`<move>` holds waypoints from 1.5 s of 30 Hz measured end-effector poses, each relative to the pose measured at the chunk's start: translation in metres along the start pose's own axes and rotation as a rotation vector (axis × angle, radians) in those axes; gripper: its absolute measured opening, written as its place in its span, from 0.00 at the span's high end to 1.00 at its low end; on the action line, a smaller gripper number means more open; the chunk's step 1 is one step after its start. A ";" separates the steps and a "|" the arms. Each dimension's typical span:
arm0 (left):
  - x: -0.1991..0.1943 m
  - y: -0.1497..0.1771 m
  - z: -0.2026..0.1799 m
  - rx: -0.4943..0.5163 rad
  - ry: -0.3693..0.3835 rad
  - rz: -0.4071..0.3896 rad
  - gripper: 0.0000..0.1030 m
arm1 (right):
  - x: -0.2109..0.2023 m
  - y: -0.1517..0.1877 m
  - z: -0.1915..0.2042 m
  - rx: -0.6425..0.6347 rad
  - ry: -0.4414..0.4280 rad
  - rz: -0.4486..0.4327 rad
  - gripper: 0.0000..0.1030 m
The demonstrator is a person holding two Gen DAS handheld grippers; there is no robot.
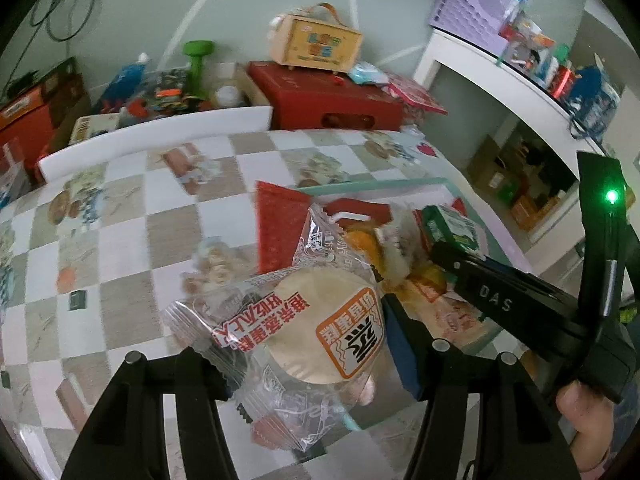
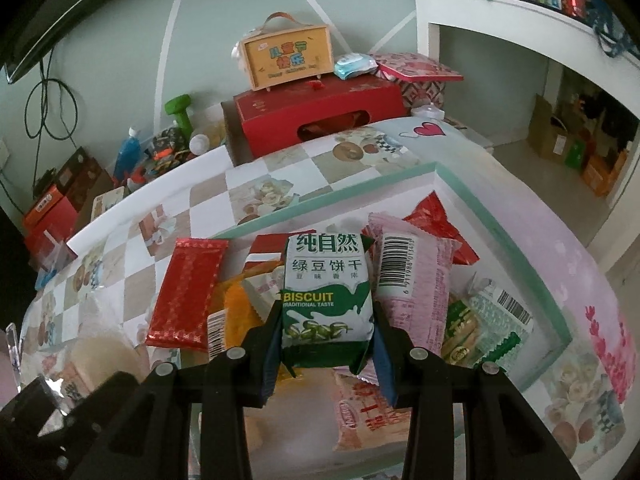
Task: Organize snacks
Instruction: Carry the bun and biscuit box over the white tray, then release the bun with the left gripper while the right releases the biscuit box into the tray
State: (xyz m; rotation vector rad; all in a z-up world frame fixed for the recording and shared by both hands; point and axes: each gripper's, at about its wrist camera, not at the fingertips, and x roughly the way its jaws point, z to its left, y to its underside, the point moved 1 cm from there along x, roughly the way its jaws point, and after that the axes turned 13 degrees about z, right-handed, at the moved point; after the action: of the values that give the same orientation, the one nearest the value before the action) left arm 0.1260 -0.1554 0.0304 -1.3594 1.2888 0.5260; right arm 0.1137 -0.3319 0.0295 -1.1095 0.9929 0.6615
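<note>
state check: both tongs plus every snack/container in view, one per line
left tongs: shut on round cake pack
round cake pack: sealed, held off the table
right tongs: shut on green biscuit pack
green biscuit pack: sealed, upright, gripped at its lower sides
tray: holding a loose pile of packs
red foil pack: sealed, lying across the tray's left edge
pink pack: sealed, barcode side up
</note>
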 end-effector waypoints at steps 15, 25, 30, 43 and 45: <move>0.030 -0.003 -0.037 0.070 0.014 0.063 0.40 | 0.000 -0.001 -0.020 0.046 -0.040 0.009 0.59; 0.032 -0.002 -0.044 0.085 0.017 0.066 0.32 | -0.002 -0.001 -0.021 0.052 -0.050 0.012 0.58; 0.024 -0.001 -0.042 0.084 0.006 0.051 0.30 | -0.005 -0.002 -0.021 0.052 -0.055 0.008 0.56; -0.009 0.014 0.037 -0.152 -0.136 -0.005 0.08 | -0.010 0.001 0.008 -0.039 0.001 -0.008 0.11; -0.010 0.017 0.051 -0.201 -0.205 -0.013 0.08 | -0.010 0.001 0.014 -0.061 0.017 -0.007 0.11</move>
State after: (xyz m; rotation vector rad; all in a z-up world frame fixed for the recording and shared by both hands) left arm 0.1259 -0.1019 0.0186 -1.4361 1.0819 0.7819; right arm 0.1129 -0.3176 0.0393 -1.1735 0.9887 0.6813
